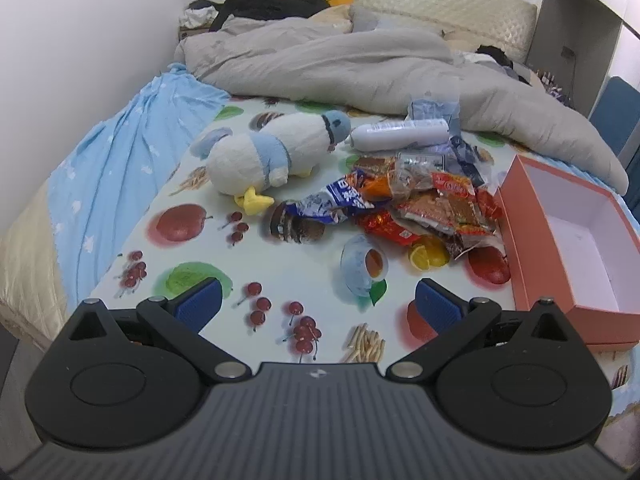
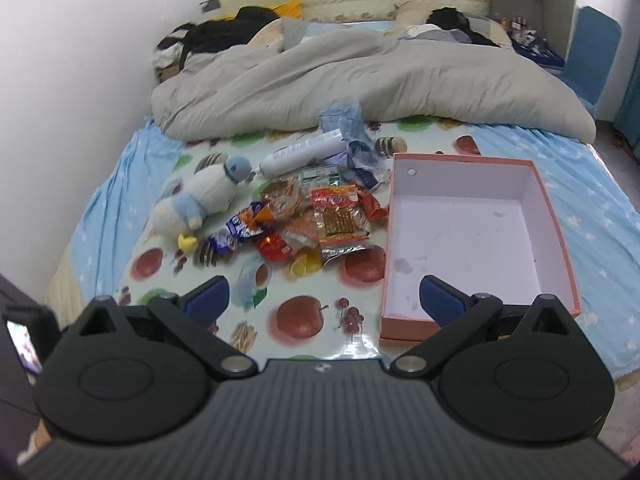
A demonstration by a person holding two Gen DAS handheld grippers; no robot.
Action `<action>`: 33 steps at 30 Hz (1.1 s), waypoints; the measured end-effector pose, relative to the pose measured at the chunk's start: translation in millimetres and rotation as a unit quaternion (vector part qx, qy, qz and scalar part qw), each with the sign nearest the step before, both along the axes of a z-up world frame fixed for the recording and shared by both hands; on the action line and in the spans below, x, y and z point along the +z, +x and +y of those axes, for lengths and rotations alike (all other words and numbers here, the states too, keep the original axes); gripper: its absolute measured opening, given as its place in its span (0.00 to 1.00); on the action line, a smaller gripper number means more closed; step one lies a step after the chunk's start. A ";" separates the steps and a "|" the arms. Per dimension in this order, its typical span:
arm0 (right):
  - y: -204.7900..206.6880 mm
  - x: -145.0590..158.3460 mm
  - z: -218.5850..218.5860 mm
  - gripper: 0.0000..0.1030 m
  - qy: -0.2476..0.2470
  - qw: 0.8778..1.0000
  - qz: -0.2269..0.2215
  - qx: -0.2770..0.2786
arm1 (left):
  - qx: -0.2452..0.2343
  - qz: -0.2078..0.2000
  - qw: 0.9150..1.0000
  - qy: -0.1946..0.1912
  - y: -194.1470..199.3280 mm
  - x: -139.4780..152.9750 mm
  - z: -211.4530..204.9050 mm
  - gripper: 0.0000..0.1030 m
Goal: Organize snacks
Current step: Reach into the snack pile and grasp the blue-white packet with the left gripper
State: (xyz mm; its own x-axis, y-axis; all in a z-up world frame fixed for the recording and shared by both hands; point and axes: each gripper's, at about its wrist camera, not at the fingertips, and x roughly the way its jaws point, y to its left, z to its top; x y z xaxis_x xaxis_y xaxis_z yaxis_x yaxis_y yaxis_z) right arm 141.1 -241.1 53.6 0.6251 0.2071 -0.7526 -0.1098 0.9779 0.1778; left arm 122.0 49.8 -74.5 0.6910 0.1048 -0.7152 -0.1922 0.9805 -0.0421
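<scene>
**Snacks piled beside 1 open box, both grippers empty**

Snack packets (image 2: 320,216) lie in 1 loose heap on a fruit-print mat (image 2: 280,288) spread over the bed, just left of 1 pink cardboard box (image 2: 558,216). The overlapping wrappers cannot be counted exactly; among them show 1 blue-and-white packet (image 1: 334,202), 1 clear pack of brown crackers (image 2: 340,220) with a red label, and several red and orange wrappers. The box stands open with a white, bare floor; its left wall is near the edge of the heap.

Beyond the pile lies 1 white bottle (image 1: 400,134) on its side, with crumpled blue-tinted plastic wrap (image 2: 340,118) behind it. 1 plush penguin (image 1: 272,152), white and pale blue with yellow feet, lies on its side left of the snacks, its beak close to the bottle cap. 1 grey duvet (image 2: 360,76) is bunched across the far half of the bed.

The left gripper (image 1: 318,300) hovers over the near edge of the mat, its 2 blue-padded fingers spread wide with nothing between them. The right gripper (image 2: 324,296) is likewise spread wide and empty, its right finger over the near corner of the box.
</scene>
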 end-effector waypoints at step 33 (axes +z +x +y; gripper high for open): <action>50.0 -128.8 31.0 1.00 0.014 0.999 -0.018 0.049 | -0.017 0.002 1.000 -0.006 34.6 -19.7 17.2 1.00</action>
